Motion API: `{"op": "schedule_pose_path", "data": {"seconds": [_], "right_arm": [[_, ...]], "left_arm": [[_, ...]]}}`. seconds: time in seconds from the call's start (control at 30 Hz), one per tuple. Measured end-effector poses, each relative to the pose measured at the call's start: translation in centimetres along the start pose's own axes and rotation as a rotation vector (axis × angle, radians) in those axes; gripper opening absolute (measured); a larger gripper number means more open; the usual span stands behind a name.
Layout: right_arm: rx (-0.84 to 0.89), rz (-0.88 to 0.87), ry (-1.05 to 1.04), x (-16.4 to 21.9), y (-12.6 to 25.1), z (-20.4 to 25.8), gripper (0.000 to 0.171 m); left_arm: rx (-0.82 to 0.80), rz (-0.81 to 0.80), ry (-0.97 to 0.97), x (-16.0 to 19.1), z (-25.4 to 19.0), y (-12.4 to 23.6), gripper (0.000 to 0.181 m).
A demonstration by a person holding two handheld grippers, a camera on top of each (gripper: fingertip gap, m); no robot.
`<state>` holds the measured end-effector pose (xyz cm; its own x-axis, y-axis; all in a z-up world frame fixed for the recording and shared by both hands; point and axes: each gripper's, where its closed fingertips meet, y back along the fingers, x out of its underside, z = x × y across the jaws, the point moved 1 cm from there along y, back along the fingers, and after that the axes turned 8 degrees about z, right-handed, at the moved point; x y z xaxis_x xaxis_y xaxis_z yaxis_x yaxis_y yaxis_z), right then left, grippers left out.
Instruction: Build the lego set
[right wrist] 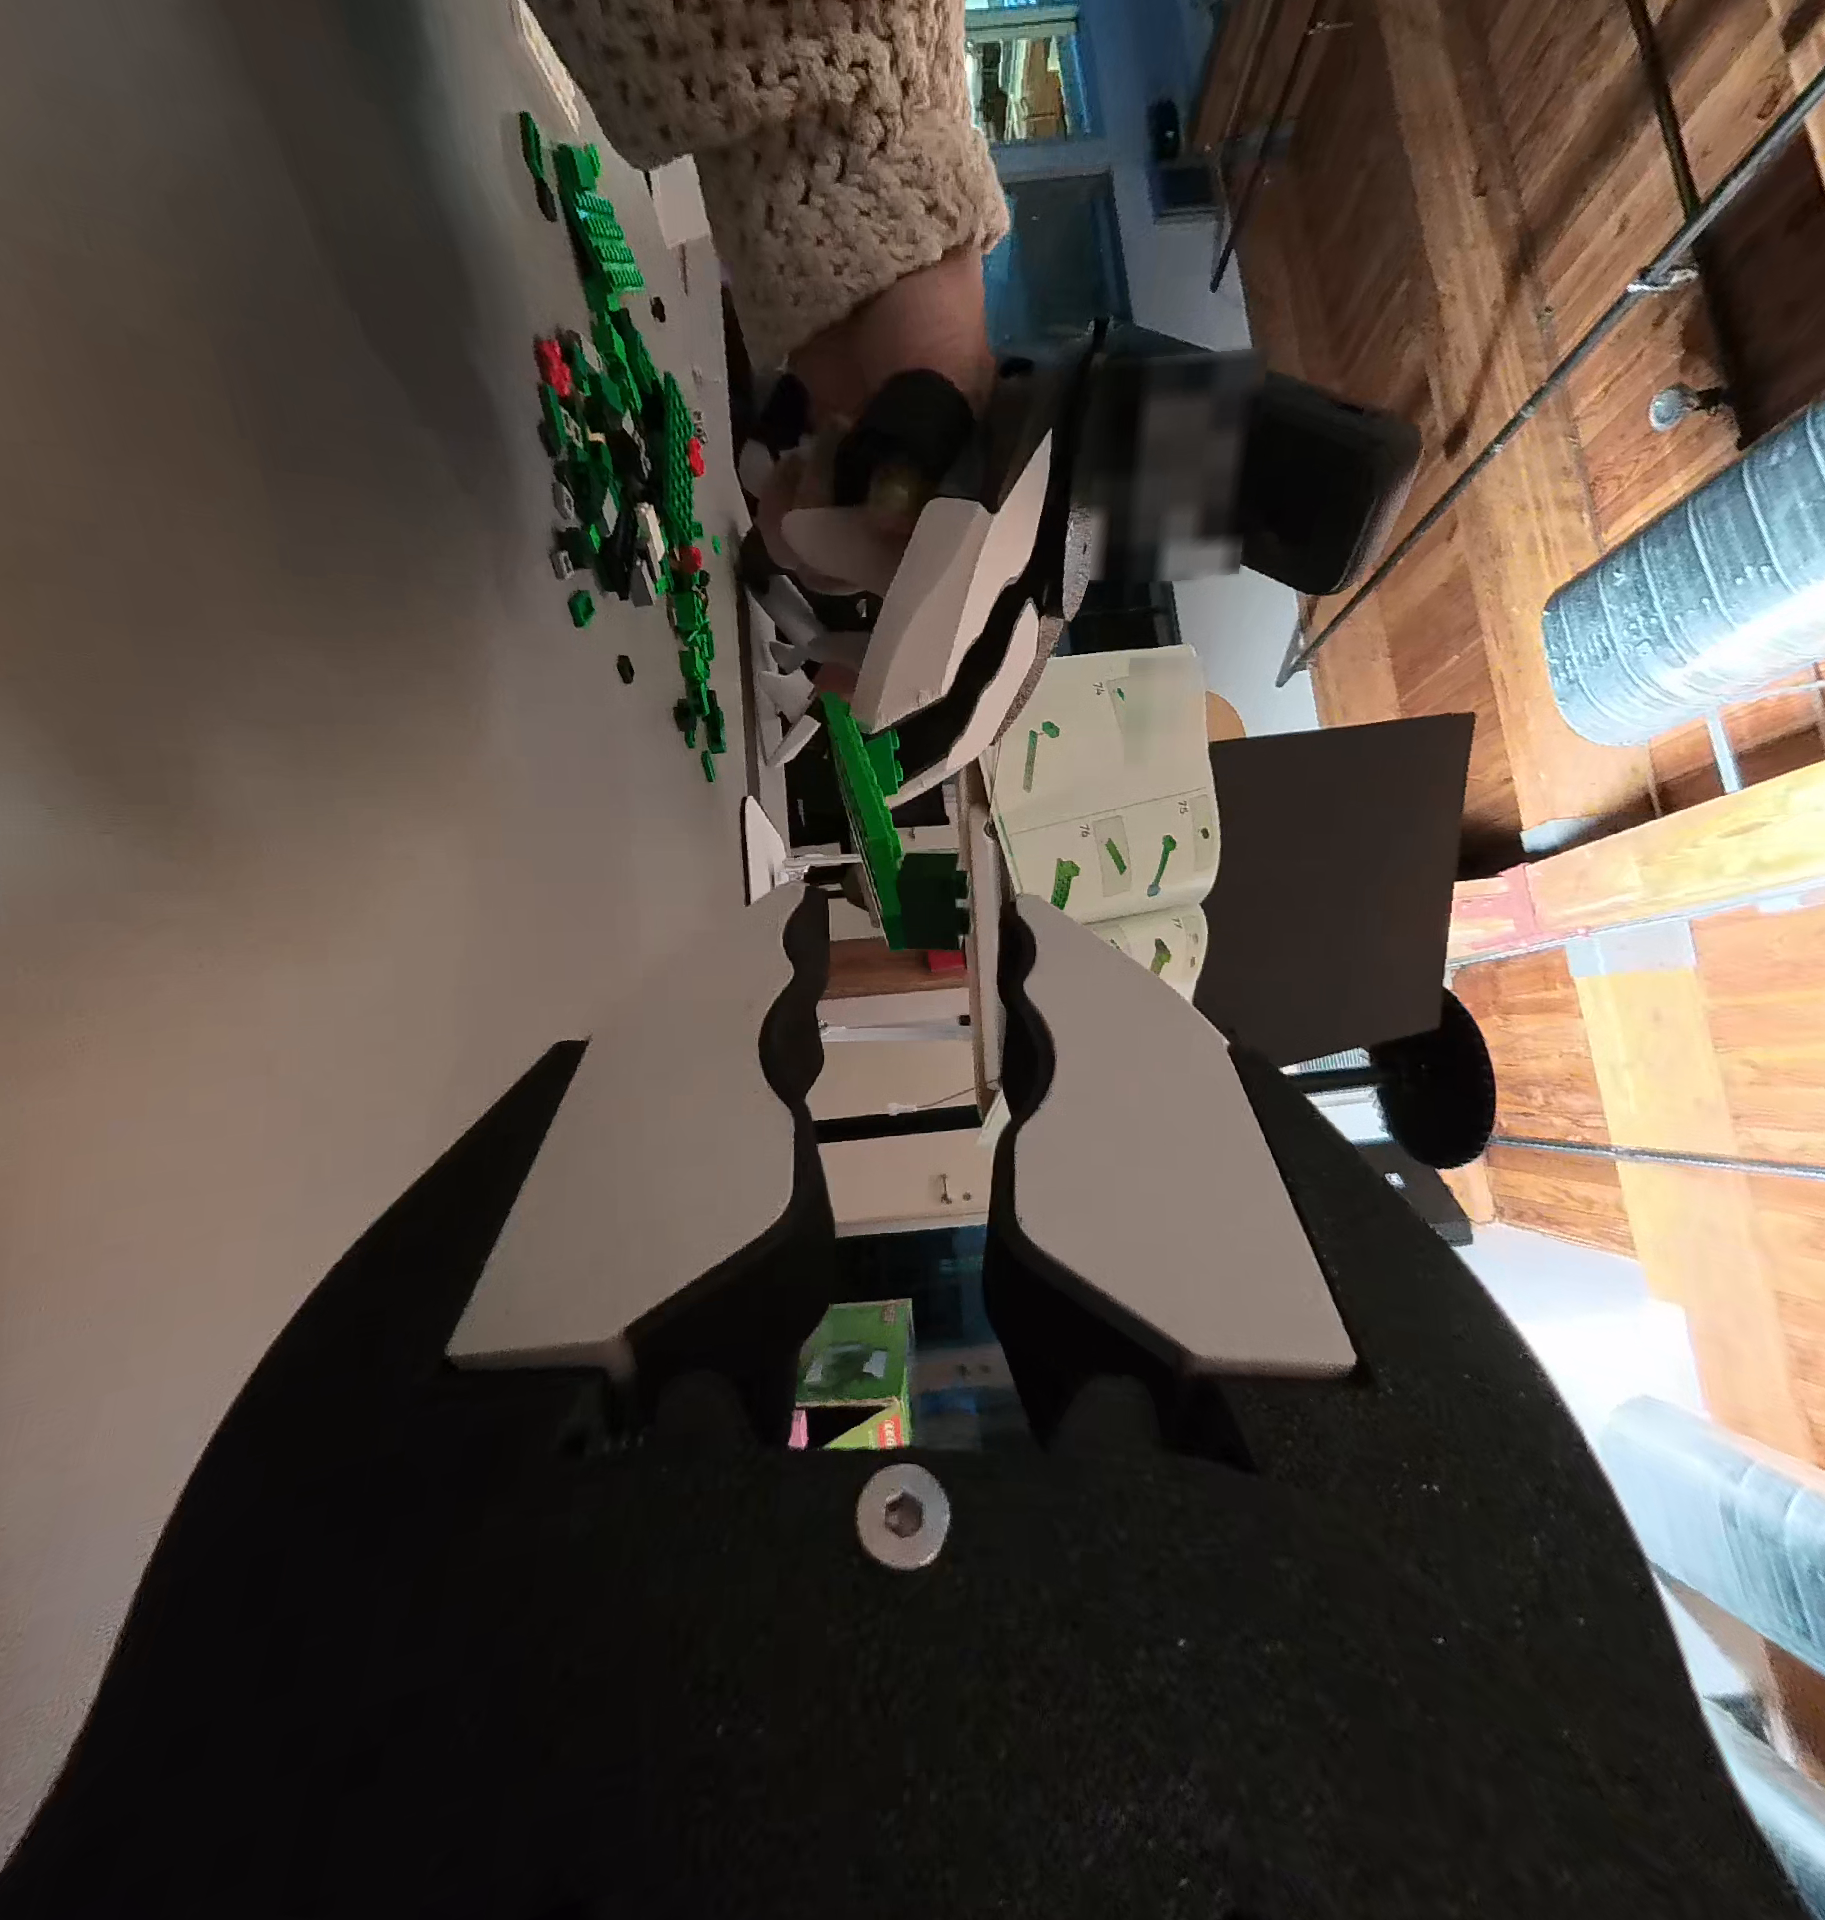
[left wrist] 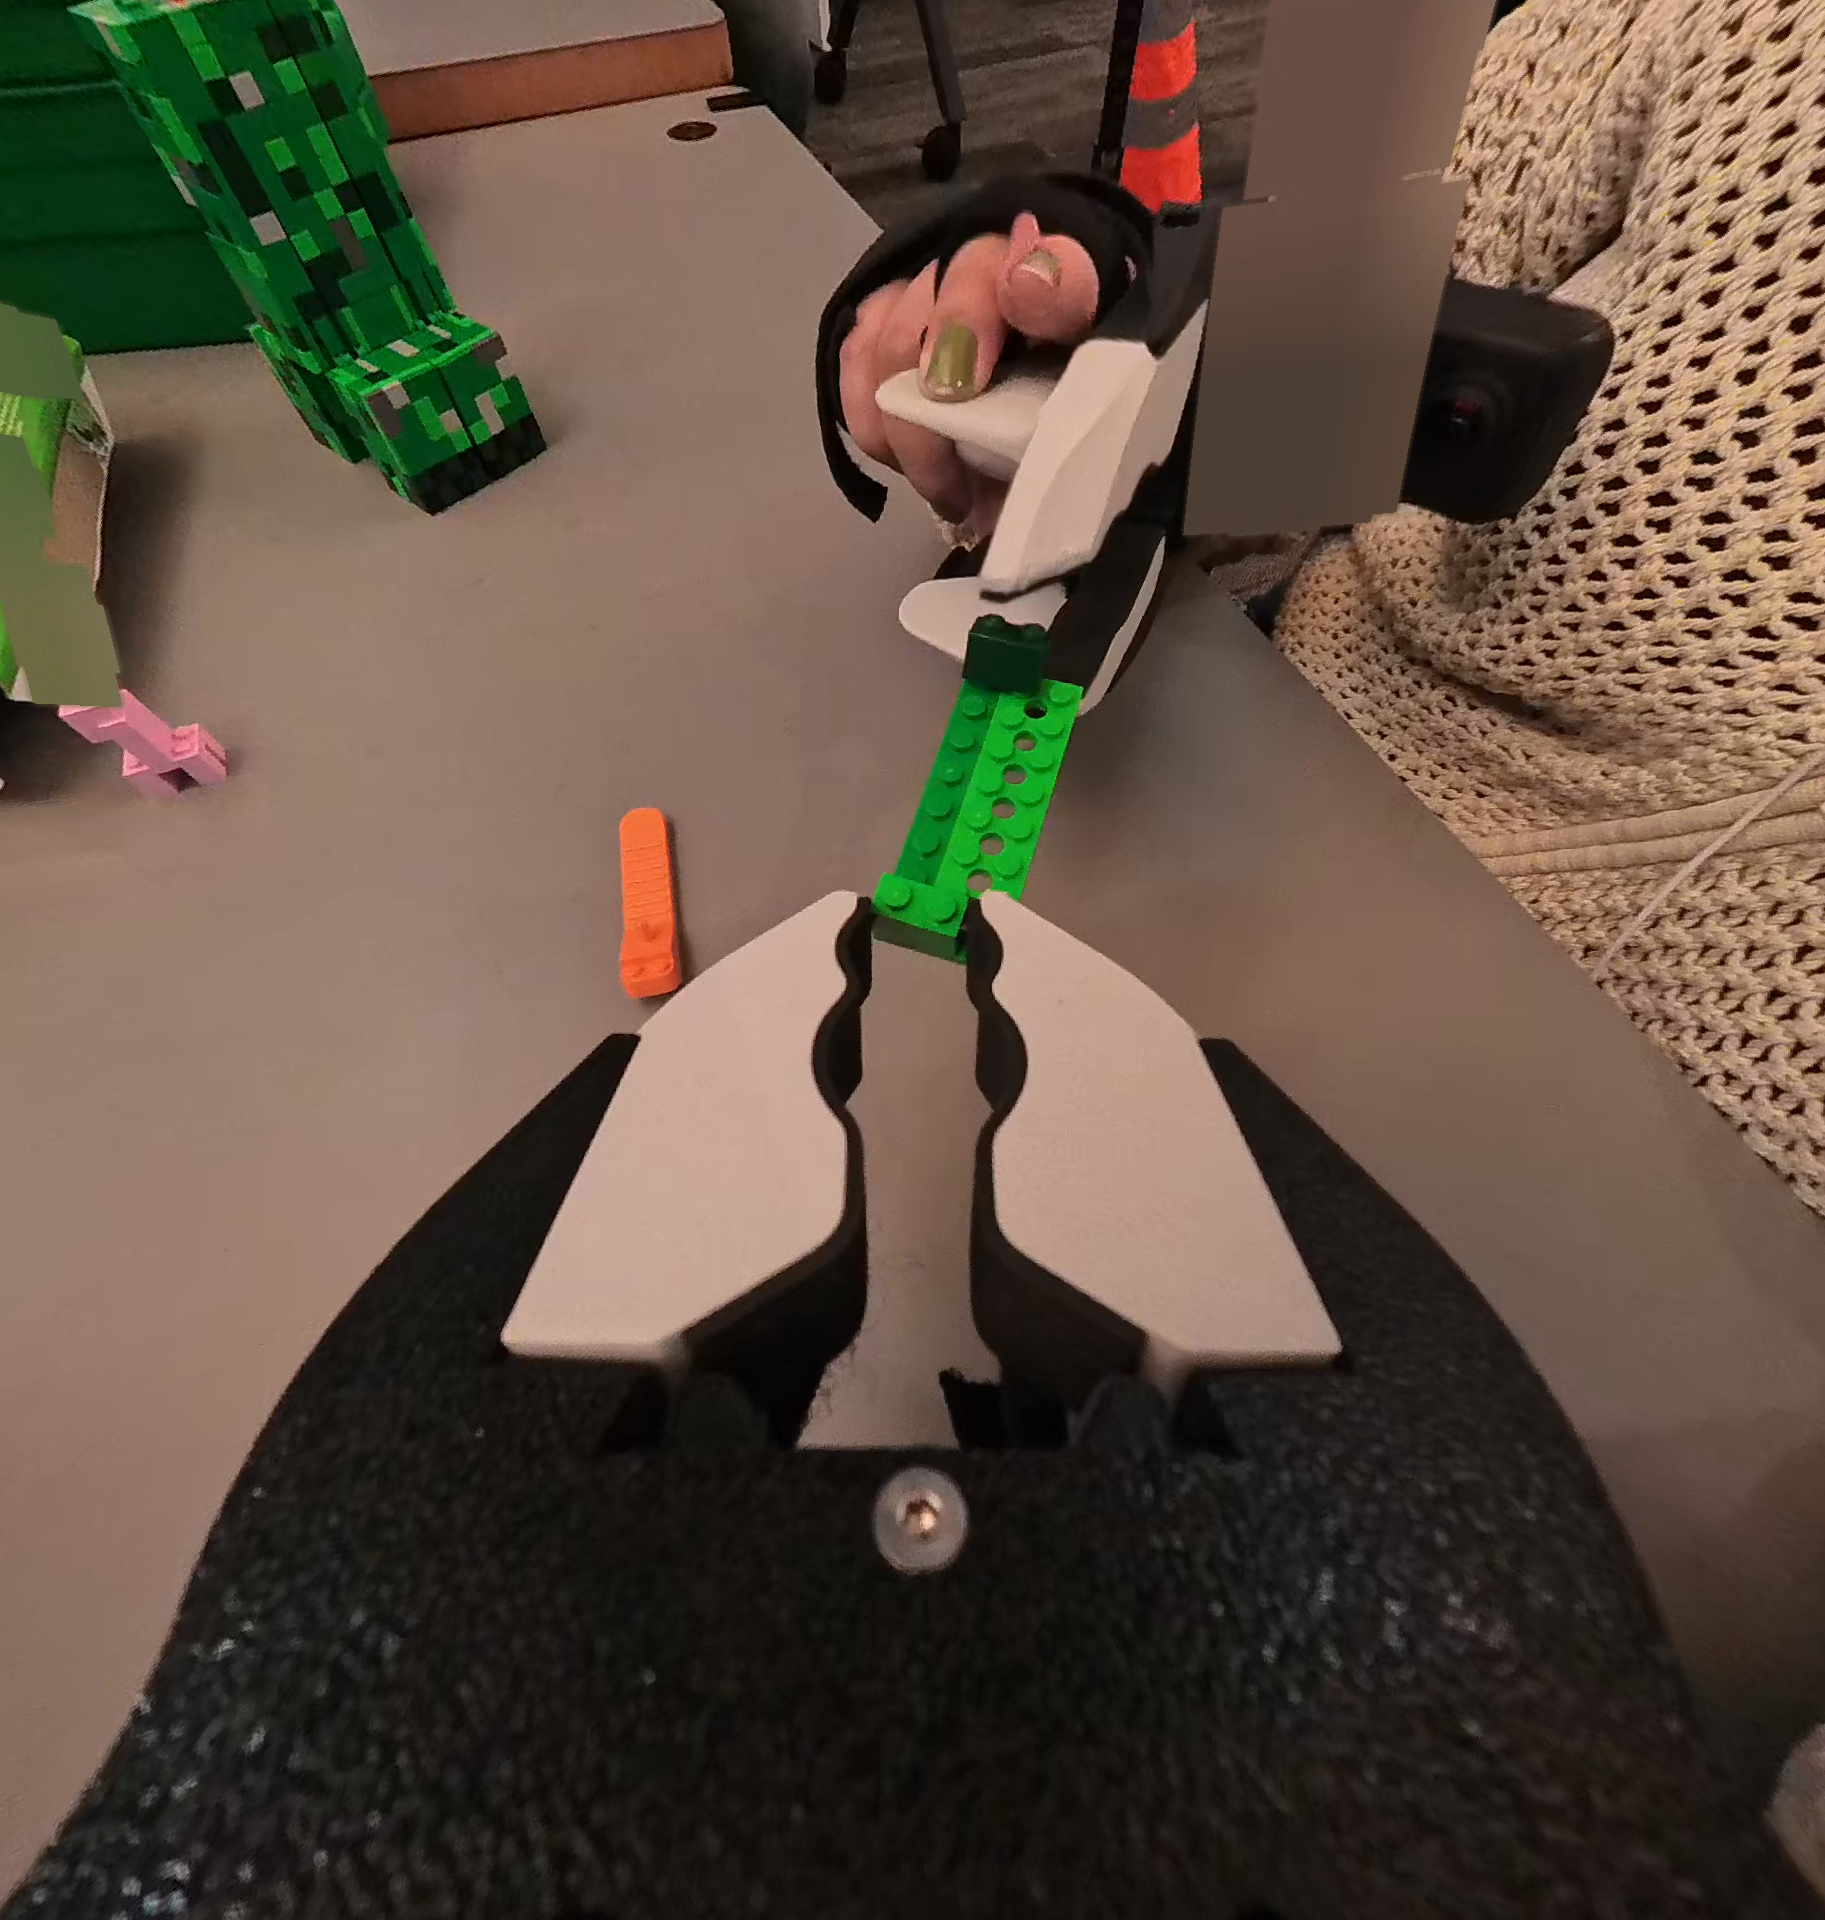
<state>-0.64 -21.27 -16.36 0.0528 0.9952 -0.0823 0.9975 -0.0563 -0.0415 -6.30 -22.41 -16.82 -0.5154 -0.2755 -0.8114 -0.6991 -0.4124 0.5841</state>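
Green plate assembly (left wrist: 975, 821) held above the bench (left wrist: 472, 644) at frame centre, long axis running from left gripper (left wrist: 918, 920), pinching the near end, to right gripper (left wrist: 1033, 665), clamped on the far, dark-green end.

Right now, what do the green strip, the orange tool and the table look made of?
Green strip: hard glossy plastic, moulded studs and round holes. Orange tool: looks like the same kind of moulded plastic, ribbed, slightly shiny. Table: smooth matte grey top, probably laminate; the core does not show.
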Motion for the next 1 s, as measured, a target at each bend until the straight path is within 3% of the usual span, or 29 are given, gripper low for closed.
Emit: {"op": "schedule_pose_path", "data": {"seconds": [0.3, 1.0], "right_arm": [[0.005, 0.002, 0.028, 0.0, -0.2, 0.2, 0.018], [-0.118, 0.008, 0.050, 0.2, -0.2, 1.4, 0.015]], "left_arm": [[0.023, 0.009, 0.002, 0.1, -0.3, -0.5, 0.016], [0.031, 0.012, 0.003, 0.3, -0.3, -1.0, 0.017]]}}
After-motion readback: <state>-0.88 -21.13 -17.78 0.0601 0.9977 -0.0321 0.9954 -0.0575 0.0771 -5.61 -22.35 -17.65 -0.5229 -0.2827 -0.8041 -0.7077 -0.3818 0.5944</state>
